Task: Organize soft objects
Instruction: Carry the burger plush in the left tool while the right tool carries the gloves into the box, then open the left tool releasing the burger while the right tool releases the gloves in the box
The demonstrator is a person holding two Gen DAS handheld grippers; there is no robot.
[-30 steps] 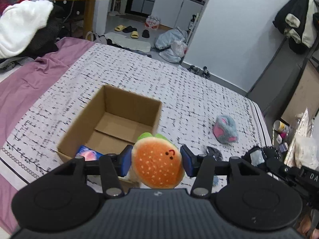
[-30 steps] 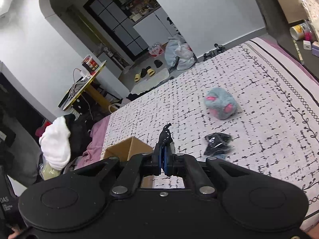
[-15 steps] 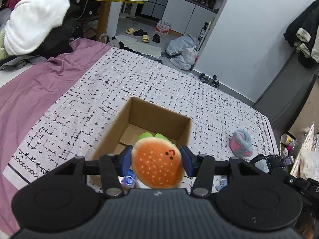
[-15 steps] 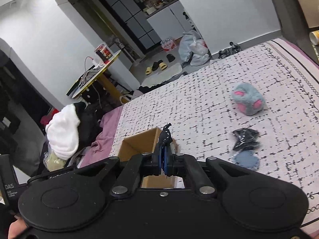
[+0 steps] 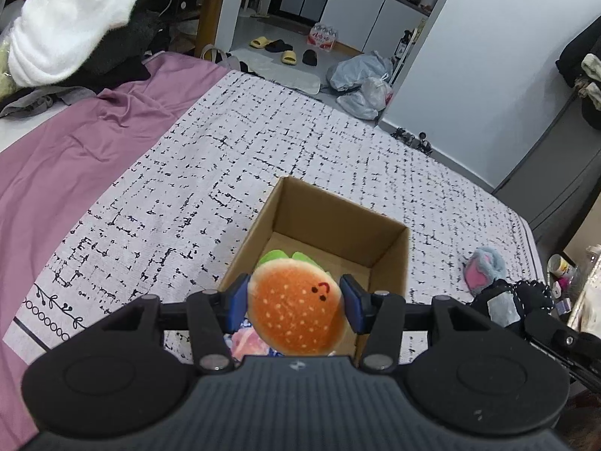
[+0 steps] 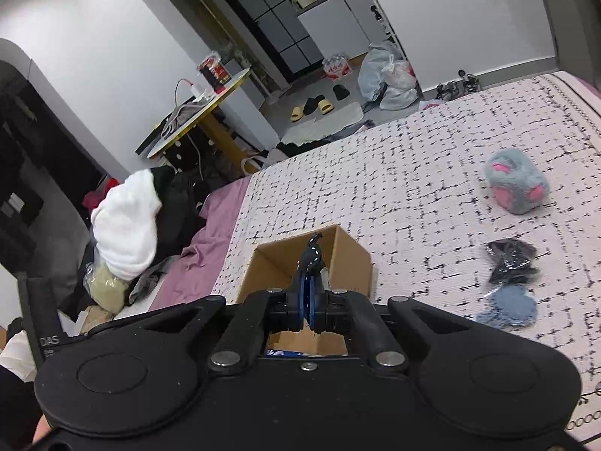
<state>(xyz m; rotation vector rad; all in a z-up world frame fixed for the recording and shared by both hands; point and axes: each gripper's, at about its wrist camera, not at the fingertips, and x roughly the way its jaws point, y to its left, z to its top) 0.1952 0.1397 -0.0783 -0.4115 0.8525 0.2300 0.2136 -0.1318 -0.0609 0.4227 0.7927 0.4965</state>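
Observation:
My left gripper (image 5: pixel 296 302) is shut on a plush hamburger (image 5: pixel 296 310) with an orange bun and green lettuce, held over the near end of an open cardboard box (image 5: pixel 390 259). A pink and blue item (image 5: pixel 244 342) lies in the box beneath it. My right gripper (image 6: pixel 308 302) is shut on a thin black bag (image 6: pixel 311 253), held above the same box (image 6: pixel 353 253). A grey and pink plush cube (image 6: pixel 516 186), a black bagged item (image 6: pixel 511 259) and a blue cloth (image 6: pixel 511 310) lie on the patterned bedspread; the cube also shows in the left wrist view (image 5: pixel 484 268).
A purple sheet (image 5: pixel 67 173) covers the bed's left side. A pile of white and black clothes (image 5: pixel 71 22) sits at the far left. A round yellow-edged table (image 6: pixel 203 112), slippers and plastic bags (image 6: pixel 390 75) stand on the floor beyond the bed.
Both grippers have moved left toward the box with their loads. The hamburger now hangs over the box's near end, and the box sits centred in both views.

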